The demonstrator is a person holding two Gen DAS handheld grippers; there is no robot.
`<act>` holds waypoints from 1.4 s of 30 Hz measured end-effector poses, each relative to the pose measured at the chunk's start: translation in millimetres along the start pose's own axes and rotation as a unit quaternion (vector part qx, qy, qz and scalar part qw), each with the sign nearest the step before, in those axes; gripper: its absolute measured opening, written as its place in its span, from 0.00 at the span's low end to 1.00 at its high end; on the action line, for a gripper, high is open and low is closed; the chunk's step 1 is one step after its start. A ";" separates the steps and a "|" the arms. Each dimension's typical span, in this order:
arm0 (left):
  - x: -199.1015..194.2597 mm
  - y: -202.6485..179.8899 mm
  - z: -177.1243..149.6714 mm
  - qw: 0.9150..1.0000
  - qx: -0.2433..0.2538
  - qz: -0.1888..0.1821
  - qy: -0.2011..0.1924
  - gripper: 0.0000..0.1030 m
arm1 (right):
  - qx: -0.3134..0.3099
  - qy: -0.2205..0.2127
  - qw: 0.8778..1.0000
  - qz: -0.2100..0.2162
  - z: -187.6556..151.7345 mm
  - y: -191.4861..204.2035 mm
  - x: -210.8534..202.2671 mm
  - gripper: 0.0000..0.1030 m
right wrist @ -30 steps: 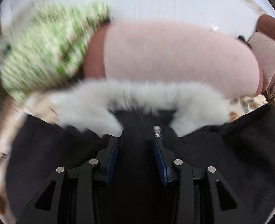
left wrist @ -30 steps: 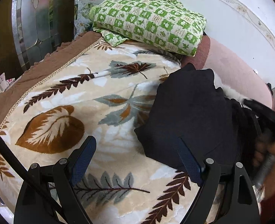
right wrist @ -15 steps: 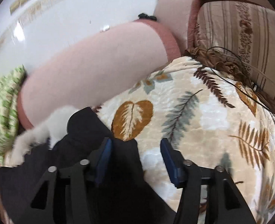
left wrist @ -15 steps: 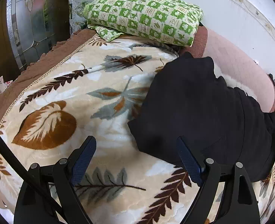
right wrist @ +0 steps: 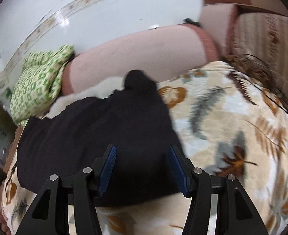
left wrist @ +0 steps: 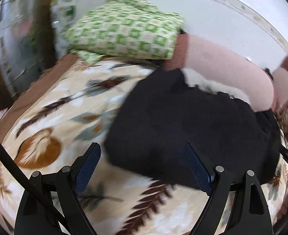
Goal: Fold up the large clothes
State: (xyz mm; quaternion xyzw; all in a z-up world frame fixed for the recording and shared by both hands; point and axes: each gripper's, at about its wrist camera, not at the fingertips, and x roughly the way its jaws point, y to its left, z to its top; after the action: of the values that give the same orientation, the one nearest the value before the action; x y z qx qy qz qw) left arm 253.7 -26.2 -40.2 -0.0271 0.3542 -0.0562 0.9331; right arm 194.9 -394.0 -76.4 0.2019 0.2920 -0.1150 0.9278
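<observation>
Lying folded on the leaf-print blanket (left wrist: 52,117) is your task item: one black garment (left wrist: 192,129), white fur trim (right wrist: 97,92) showing at its far edge.

- Left gripper (left wrist: 144,166): your fingers stand wide apart, holding nothing, poised over the garment's near left corner; the right finger (left wrist: 198,168) overlaps the dark cloth in view, the left sits over bare blanket. Contact cannot be told.
- Right gripper (right wrist: 143,166): fingers apart, empty, both over the garment's near edge.
- Green checked pillow (left wrist: 124,33): far left, beyond the garment.
- Pink bolster cushion (right wrist: 140,54): along the far side, just behind the fur trim, against the white wall (right wrist: 104,15).
- Striped cushion (right wrist: 267,45): far right.

Both views are motion-blurred.
</observation>
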 end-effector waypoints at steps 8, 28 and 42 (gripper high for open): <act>101.4 -66.0 81.8 0.997 0.016 -0.062 0.042 0.84 | -0.048 0.021 0.992 0.111 36.3 67.9 64.7 0.58; 127.1 13.9 130.1 0.995 -0.062 -0.048 0.062 0.86 | 0.126 -0.011 0.991 -0.033 47.0 -107.0 54.8 0.58; 13.9 104.2 14.6 0.981 -0.166 -0.080 0.056 0.86 | 0.212 0.013 0.972 0.097 -37.1 -70.2 -26.7 0.91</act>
State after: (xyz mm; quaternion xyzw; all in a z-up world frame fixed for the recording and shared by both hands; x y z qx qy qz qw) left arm 282.6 75.7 -47.9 -0.2071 0.4065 -0.0728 0.8869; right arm 131.9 -437.7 -110.0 0.4231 0.2521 -0.0814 0.8665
